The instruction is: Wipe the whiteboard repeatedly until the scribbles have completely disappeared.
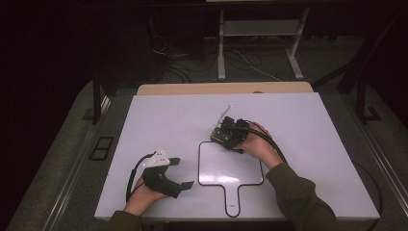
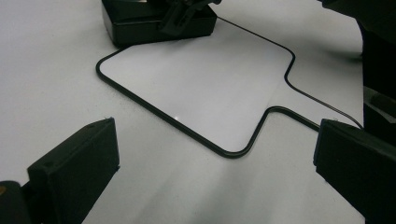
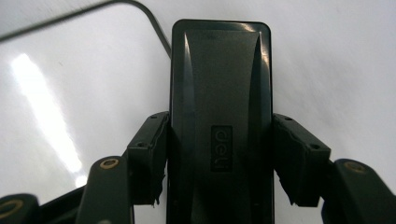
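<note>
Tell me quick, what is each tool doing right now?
Left tool: open, holding nothing, above the white table.
Right tool: closed on the black rectangular plastic eraser block.

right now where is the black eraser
In the high view, the black eraser sits right of table centre, clamped in the right gripper at the far-left corner of the paddle-shaped whiteboard.

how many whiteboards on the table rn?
1. The small handled whiteboard lies flat near the table's front edge, handle toward the person. The right gripper, shut on a black eraser, is at its far left corner. Nothing suggests another.
</note>
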`<state>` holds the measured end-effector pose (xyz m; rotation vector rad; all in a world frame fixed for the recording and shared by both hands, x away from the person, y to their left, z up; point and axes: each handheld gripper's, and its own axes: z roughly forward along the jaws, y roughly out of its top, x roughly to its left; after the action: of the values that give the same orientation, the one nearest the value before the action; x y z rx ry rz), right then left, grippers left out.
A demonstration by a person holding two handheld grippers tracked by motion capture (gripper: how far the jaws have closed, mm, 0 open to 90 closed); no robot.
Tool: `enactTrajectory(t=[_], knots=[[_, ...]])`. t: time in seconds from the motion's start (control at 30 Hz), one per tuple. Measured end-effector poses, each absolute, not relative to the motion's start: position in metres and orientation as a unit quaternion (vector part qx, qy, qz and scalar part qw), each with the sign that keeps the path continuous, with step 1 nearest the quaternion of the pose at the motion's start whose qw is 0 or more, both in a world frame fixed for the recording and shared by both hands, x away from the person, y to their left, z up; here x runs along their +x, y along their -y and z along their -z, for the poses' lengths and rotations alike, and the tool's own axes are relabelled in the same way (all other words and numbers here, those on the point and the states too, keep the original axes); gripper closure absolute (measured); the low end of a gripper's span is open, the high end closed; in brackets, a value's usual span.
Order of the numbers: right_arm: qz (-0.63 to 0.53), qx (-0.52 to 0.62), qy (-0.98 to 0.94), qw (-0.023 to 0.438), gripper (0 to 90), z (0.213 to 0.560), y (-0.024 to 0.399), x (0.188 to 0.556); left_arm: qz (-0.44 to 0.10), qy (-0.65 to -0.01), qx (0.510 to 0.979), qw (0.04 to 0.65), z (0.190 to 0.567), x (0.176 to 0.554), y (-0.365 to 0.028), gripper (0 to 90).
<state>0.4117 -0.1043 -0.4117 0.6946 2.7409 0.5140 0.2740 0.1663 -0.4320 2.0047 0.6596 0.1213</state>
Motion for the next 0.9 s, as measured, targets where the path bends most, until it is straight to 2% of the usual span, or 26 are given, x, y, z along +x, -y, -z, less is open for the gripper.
enactTrajectory(t=[0.57, 0.9], knots=[[-0.166, 0.274, -0.935, 0.153, 39.2, 0.413, 0.163, 0.399, -0.051, -0.271, 0.826, 0.492, 0.432, 0.274, -0.165, 0.0], [-0.151, 0.282, -0.933, 0.164, 39.1, 0.412, 0.175, 0.396, -0.051, -0.272, 0.826, 0.491, 0.432, 0.274, -0.166, 0.0]])
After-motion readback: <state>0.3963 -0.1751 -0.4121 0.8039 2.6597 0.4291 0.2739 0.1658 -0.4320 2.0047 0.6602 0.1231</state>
